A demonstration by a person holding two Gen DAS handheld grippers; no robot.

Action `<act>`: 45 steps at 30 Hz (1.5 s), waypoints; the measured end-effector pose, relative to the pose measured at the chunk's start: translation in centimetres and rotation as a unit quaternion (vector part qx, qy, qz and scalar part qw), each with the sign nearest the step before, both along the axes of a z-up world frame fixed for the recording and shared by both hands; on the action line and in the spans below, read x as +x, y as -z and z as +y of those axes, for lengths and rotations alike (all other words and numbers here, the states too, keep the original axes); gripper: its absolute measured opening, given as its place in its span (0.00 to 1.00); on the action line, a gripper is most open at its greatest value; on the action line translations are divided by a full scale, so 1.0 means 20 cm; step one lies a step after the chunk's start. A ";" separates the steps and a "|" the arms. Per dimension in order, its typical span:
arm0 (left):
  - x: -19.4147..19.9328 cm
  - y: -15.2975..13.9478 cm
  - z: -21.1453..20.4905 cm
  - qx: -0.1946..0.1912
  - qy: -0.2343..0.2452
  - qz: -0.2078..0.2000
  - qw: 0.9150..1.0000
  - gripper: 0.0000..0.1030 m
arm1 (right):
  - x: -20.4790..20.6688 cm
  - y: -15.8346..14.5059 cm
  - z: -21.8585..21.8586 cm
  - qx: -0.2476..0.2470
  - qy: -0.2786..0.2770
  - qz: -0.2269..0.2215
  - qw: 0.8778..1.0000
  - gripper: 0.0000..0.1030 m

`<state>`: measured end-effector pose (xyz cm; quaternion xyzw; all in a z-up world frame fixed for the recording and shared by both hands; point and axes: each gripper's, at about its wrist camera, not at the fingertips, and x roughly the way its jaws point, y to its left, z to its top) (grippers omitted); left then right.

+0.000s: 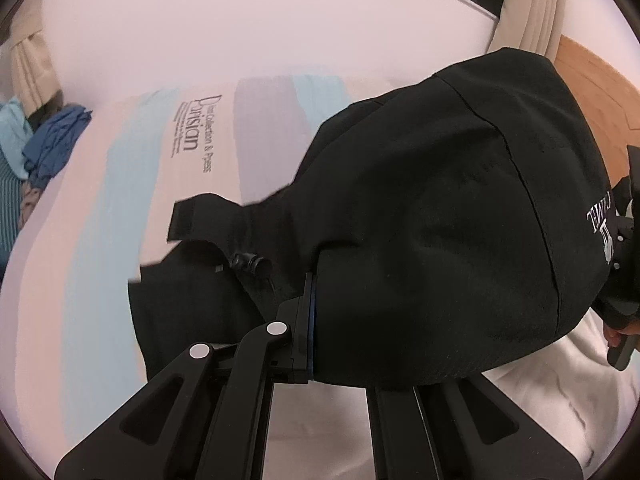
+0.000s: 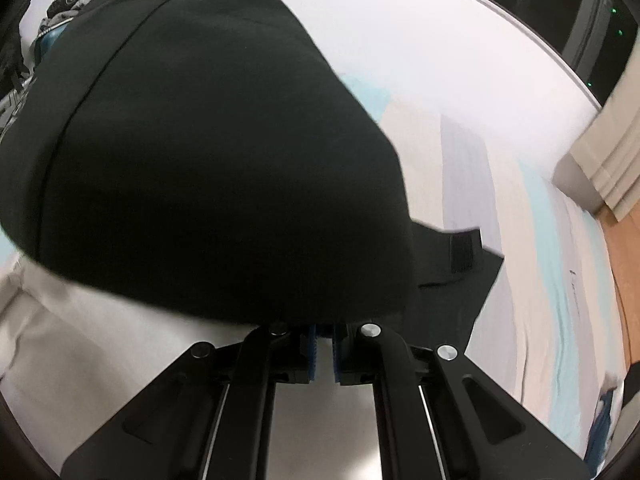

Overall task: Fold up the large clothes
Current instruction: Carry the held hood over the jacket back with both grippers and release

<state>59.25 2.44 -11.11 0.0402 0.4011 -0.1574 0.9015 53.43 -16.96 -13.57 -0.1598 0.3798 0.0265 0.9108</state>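
both tools [image 1: 320, 320] [image 2: 325, 354] on black garment [image 1: 440, 208], stretched sideways between them

Left gripper [image 1: 320, 320] is raised, its fingers closed on black cloth, only the left finger [image 1: 298, 336] showing (the other is buried under fabric). Right gripper [image 2: 324, 354] is raised too, blue pads [image 2: 314, 354] pinched nearly together on the cloth's edge. The right one also shows at the left view's edge.
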 end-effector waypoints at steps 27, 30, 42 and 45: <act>-0.21 0.47 0.04 0.033 0.011 0.037 0.999 0.02 | -0.23 0.43 0.06 -0.014 -0.002 0.031 0.999 0.05; -0.21 0.49 0.04 0.035 0.016 0.036 0.999 0.02 | -0.24 0.45 0.07 -0.016 -0.007 0.031 0.999 0.05; -0.23 0.51 0.03 0.033 0.010 0.036 0.999 0.05 | -0.22 0.58 0.18 -0.029 -0.005 0.026 0.999 0.09; -0.26 0.49 0.02 0.040 0.009 0.035 0.999 0.14 | -0.24 0.56 0.19 -0.029 -0.006 0.021 0.999 0.38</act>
